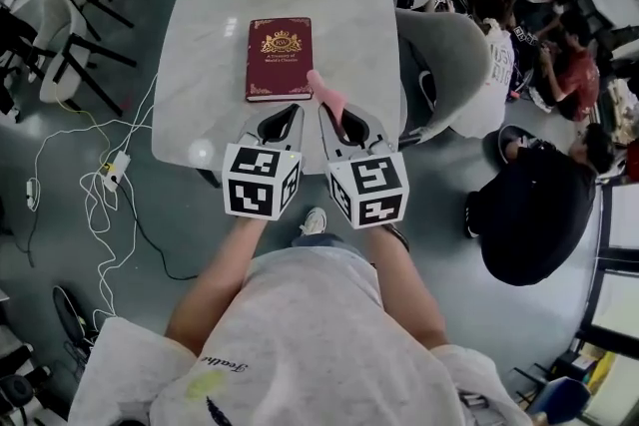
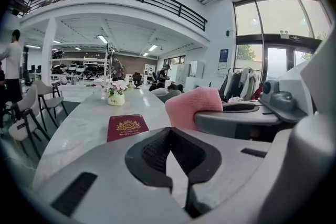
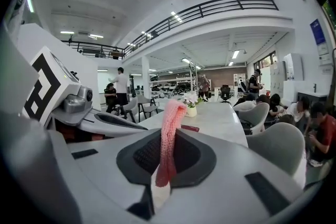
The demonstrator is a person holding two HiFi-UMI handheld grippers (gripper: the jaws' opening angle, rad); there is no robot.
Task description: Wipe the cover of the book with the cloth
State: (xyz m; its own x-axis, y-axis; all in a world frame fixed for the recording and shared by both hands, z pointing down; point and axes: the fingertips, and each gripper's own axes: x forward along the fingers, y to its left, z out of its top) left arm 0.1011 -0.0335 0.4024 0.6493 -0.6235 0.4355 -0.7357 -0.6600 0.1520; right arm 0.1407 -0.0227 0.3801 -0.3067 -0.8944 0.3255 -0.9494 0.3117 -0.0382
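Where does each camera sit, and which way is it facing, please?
Head view: on the person's head, looking steeply down at the table, book, left gripper and right gripper; forearms, torso and a shoe show.
Left gripper view: on the left gripper, looking along its shut, empty jaws toward the book; the right gripper with the pink cloth shows at right.
Right gripper view: on the right gripper, looking along jaws shut on the cloth; the left gripper shows at left.
Both gripper views share the flower pot.

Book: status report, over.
Left hand-held gripper shut, empty. Right hand-held gripper shut on pink cloth. Book closed on table, nothing between.
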